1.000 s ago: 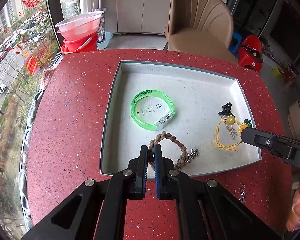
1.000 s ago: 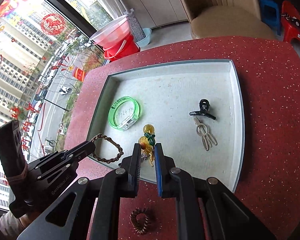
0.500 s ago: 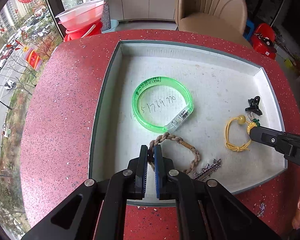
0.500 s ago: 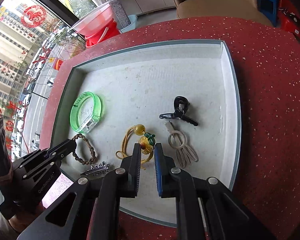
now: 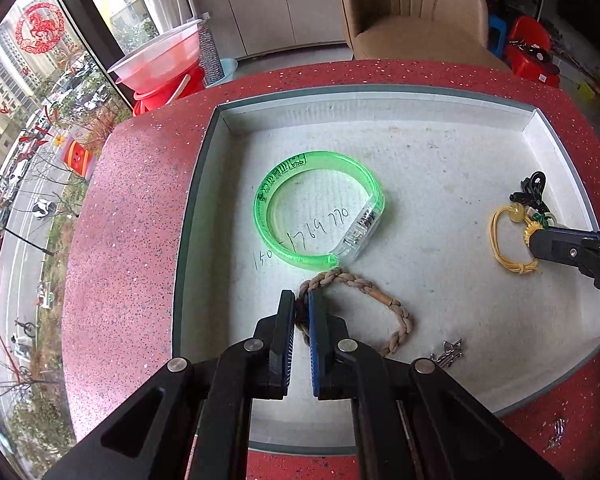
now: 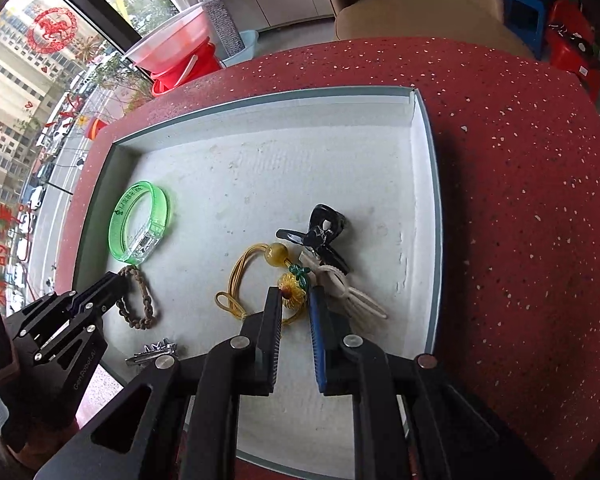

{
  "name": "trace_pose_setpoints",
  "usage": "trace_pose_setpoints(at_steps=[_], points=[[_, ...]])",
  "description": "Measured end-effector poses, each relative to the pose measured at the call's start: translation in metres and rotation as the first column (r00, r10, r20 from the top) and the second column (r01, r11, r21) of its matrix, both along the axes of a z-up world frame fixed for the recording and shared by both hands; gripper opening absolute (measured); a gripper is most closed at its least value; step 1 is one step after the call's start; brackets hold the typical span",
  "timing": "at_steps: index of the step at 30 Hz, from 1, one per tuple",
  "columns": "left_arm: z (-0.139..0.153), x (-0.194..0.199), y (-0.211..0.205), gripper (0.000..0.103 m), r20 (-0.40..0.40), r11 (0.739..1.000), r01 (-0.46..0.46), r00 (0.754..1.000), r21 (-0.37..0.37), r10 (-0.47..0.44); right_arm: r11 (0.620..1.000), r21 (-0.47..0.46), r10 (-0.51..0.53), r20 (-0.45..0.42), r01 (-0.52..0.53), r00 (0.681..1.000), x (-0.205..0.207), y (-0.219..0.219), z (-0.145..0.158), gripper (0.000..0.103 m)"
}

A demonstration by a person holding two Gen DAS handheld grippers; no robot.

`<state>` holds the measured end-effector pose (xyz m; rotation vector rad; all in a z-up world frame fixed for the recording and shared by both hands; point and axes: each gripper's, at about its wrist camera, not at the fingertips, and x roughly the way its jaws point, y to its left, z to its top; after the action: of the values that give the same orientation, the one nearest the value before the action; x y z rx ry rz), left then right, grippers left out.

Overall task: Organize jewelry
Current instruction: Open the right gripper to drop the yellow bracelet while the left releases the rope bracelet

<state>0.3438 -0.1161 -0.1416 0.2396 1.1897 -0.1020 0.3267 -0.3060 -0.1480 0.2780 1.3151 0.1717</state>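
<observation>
A grey-rimmed white tray [image 5: 196, 208] lies on the red speckled table. My left gripper [image 5: 301, 306] is shut on a brown braided bracelet [image 5: 380, 296], whose loop rests on the tray floor and touches the green plastic bangle [image 5: 261, 212]. My right gripper [image 6: 295, 304] is shut on the sunflower charm of a yellow cord bracelet [image 6: 240, 272], low over the tray floor. Just beyond it lie a black claw clip [image 6: 324, 228] and a white looped tie [image 6: 356, 300]. In the left wrist view the right gripper [image 5: 540, 242] enters from the right edge.
A small silver clip [image 5: 448, 354] lies in the tray's near part. Another small silver piece [image 5: 556, 434] sits on the table outside the near right corner. A tan chair [image 5: 412, 28] and red buckets [image 5: 168, 76] stand beyond the table, by a window.
Both grippers have come down and further into the tray with their bracelets. The braided bracelet now lies against the green bangle, and the yellow one is beside the black clip.
</observation>
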Motion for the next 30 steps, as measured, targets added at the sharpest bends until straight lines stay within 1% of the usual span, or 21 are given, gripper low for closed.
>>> trace_pose_setpoints(at_steps=[2,4,6,13,19,24,30], points=[[0.0,-0.001,0.001,0.025,-0.006,1.0,-0.007,1.0,-0.005,0.007,1.0,0.018,-0.002,-0.01,0.003,1.0,-0.001,-0.002,0.0,0.02],[0.003,-0.004,0.003,0.025,-0.004,1.0,-0.021,1.0,-0.016,0.021,0.999,0.032,-0.007,-0.008,0.007,1.0,-0.003,-0.003,0.002,0.036],[0.006,-0.006,0.007,0.025,0.006,0.999,-0.027,1.0,-0.026,0.027,0.999,0.038,-0.014,0.003,0.014,1.0,-0.009,-0.005,0.006,0.043],[0.018,-0.011,0.01,0.025,0.023,0.999,-0.023,0.999,-0.045,0.024,0.996,0.074,-0.042,0.018,0.041,0.999,-0.021,-0.007,0.017,0.043],[0.025,-0.013,0.015,0.025,0.038,0.998,-0.02,0.999,-0.062,0.022,0.995,0.09,-0.052,0.033,0.049,0.998,-0.03,-0.008,0.028,0.048],[0.023,-0.011,0.019,0.025,0.01,0.995,-0.034,0.999,-0.09,0.035,0.994,0.095,-0.058,0.032,0.055,0.998,-0.037,-0.004,0.031,0.049],[0.018,-0.01,0.021,0.025,-0.001,0.993,-0.043,0.999,-0.109,0.043,0.995,0.09,-0.057,0.041,0.053,0.998,-0.044,-0.004,0.037,0.049]])
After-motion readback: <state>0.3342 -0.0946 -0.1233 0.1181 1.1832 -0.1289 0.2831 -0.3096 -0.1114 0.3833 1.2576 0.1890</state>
